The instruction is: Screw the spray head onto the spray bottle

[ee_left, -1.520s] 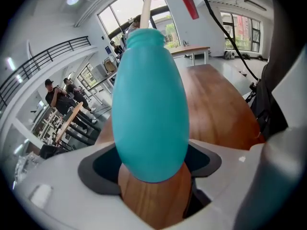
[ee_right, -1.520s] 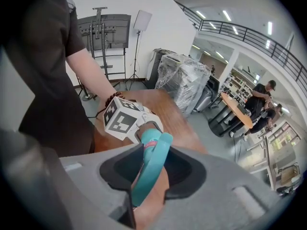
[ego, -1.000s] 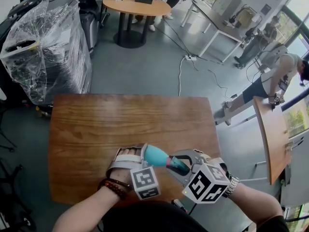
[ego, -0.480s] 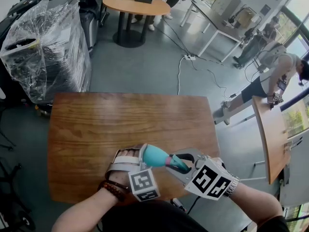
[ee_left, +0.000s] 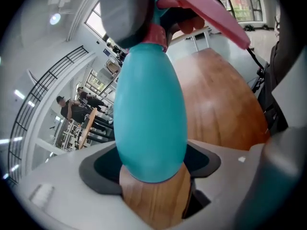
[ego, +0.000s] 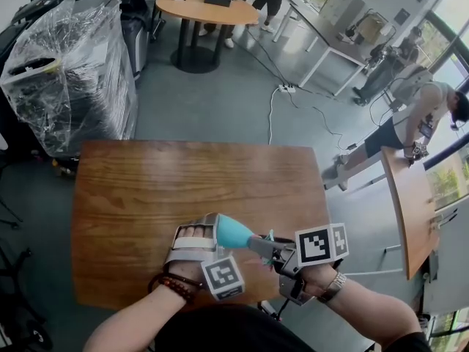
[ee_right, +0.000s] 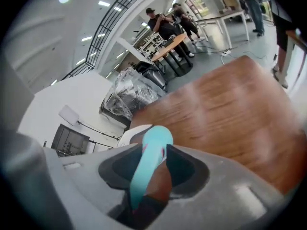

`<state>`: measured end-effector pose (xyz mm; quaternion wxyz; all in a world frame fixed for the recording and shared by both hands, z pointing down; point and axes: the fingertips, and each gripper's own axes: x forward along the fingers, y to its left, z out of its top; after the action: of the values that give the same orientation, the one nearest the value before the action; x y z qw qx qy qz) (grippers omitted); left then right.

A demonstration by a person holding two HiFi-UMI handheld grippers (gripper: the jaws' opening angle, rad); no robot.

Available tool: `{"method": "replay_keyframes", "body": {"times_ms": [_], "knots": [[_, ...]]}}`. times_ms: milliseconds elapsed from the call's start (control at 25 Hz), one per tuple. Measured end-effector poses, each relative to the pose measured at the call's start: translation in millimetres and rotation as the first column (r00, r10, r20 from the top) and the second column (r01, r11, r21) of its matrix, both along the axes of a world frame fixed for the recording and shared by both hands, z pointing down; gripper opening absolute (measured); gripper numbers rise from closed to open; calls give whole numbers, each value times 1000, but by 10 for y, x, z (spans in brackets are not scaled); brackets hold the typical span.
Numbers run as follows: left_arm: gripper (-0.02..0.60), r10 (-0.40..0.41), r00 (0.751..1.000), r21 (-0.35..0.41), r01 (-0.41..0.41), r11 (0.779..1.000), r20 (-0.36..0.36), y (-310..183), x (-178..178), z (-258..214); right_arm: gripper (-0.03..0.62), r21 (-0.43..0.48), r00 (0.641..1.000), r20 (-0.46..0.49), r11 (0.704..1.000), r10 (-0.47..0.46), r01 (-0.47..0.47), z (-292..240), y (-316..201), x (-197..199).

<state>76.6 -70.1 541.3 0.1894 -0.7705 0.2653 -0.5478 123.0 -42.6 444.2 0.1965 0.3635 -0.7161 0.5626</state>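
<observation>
Spray bottle [ego: 236, 232] pinched by left hand-held gripper [ego: 214, 235], spray head [ee_left: 206, 13] clamped in right hand-held gripper [ego: 265, 246], jaws just easing wider

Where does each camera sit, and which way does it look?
Head view: on the person's head, facing steeply down at the brown wooden table; both forearms, left gripper and right gripper show.
Left gripper view: on that gripper, looking along its grey fingers, clamped on the teal egg-shaped plastic spray bottle.
Right gripper view: on that gripper, looking along its fingers, just eased wider, around the teal-and-pink spray head.
All three share the table.
</observation>
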Motion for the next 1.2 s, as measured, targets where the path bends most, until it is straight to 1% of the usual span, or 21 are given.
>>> {"method": "replay_keyframes", "body": {"times_ms": [80,200,280,360,400,480,520,560,600,640,680,720,760,800,840,920,960,1000,1040,1120,1200], "knots": [[413,0,1000,-35,-1,999,-31,35,28,27,237,26,1000,-3,999,-29,29,-15,-4,-17],[414,-3,998,-85,-2,996,-57,65,20,102,270,69,999,-4,997,-43,43,-83,-27,36],[414,-7,997,-115,-2,993,-77,65,-7,139,282,127,998,-25,990,-61,64,-194,-60,96],[416,-6,996,-144,-7,990,-90,64,-38,169,290,233,990,-82,963,-116,133,-373,-108,157],[415,-4,995,-161,-12,987,-99,67,-45,181,290,295,981,-119,938,-154,183,-481,-125,181],[416,-3,993,-190,-20,982,-119,67,-56,197,290,398,952,-199,868,-233,296,-677,-125,190],[416,-3,992,-201,-23,979,-128,66,-65,200,290,435,927,-253,823,-276,364,-748,-109,178],[416,-1,990,-210,-28,977,-139,70,-69,196,290,464,887,-329,763,-323,450,-793,-78,162],[416,4,989,-215,-37,976,-151,78,-65,181,290,476,822,-429,680,-374,557,-813,-29,144],[416,13,986,-216,-49,975,-164,88,-52,158,290,460,727,-543,576,-420,676,-806,40,121],[416,25,984,-215,-64,975,-177,101,-34,128,287,413,612,-647,465,-455,783,-772,123,87],[416,37,980,-214,-79,974,-193,116,-11,95,284,358,506,-719,370,-477,857,-717,206,38],[416,48,976,-215,-94,972,-211,136,15,60,282,316,432,-757,305,-491,899,-650,272,-17],[416,58,972,-214,-109,971,-228,158,45,25,275,294,391,-774,265,-497,918,-589,311,-70],[416,69,968,-213,-122,969,-243,181,76,-7,243,287,372,-787,241,-493,927,-545,323,-110],[416,88,961,-211,-146,966,-264,225,133,-53,174,278,342,-817,204,-465,939,-500,309,-143],[416,95,958,-213,-156,965,-272,244,158,-67,151,269,324,-831,183,-453,946,-484,308,-145],[416,99,955,-215,-163,963,-279,261,177,-75,147,259,306,-841,164,-446,952,-465,316,-145],[416,101,954,-219,-167,961,-284,275,190,-77,147,253,293,-848,148,-442,956,-448,326,-145],[416,101,954,-224,-168,960,-283,296,189,-67,118,249,279,-857,126,-433,960,-431,339,-152],[416,102,959,-221,-164,961,-265,302,166,-50,115,235,264,-863,119,-432,965,-429,353,-162]]}}
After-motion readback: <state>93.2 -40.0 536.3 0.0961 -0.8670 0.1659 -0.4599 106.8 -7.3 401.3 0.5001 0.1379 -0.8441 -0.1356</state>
